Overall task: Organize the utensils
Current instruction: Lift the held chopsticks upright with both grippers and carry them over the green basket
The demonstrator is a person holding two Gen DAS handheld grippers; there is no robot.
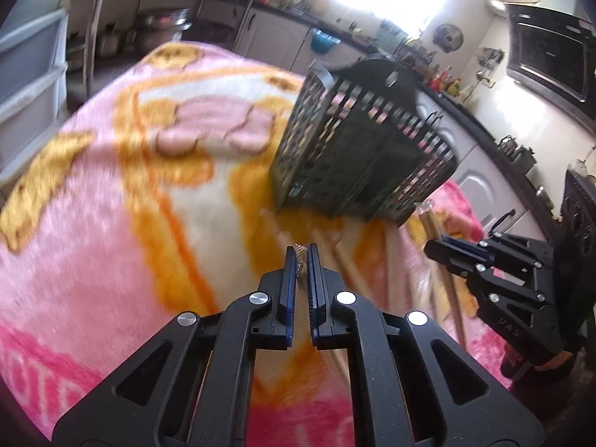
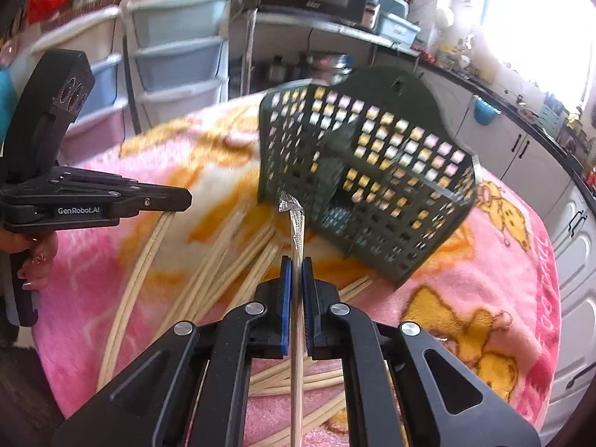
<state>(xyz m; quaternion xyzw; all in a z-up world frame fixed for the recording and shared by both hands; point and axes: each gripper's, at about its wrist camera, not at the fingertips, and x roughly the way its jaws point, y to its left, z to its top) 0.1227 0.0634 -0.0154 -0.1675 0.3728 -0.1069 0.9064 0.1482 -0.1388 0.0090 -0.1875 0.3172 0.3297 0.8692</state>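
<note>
Right wrist view shows your right gripper clamped on a wrapped chopstick, your left gripper pinching crinkled wrapper, green basket at one o'clock.

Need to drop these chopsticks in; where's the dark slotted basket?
In the right wrist view the basket stands upper centre on the pink blanket, just beyond the loose chopsticks.
</note>
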